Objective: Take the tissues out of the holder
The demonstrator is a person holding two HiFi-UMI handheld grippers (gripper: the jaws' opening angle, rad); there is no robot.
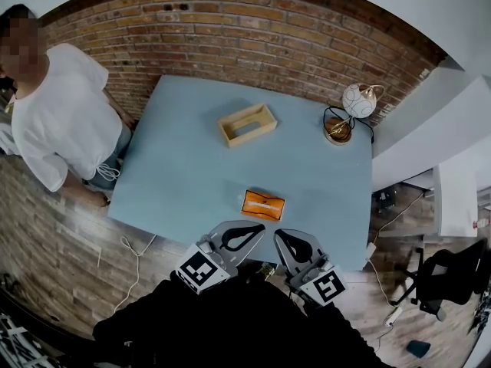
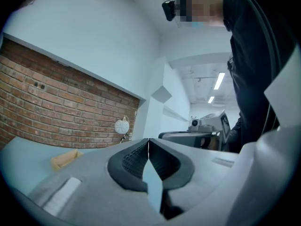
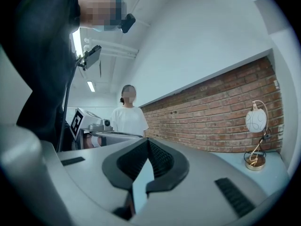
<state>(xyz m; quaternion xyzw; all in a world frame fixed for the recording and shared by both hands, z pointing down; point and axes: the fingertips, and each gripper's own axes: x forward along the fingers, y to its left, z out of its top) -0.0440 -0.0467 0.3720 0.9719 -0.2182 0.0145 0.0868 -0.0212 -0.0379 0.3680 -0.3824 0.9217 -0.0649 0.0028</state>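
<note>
Evidently nothing is in hand: the left gripper (image 1: 253, 229) and right gripper (image 1: 283, 238) hang closed and empty at the near edge of the surface (image 1: 176, 167). The tissue pack (image 1: 263, 204) lies flat just ahead of them, well apart from the holder (image 1: 247, 124), so the removal looks done.

My feeds are bright and evenly lit, with faint shadows. Fisheye bends the edges into black corners. The ceiling strip lights (image 2: 218, 81) glare mildly right of centre.
</note>
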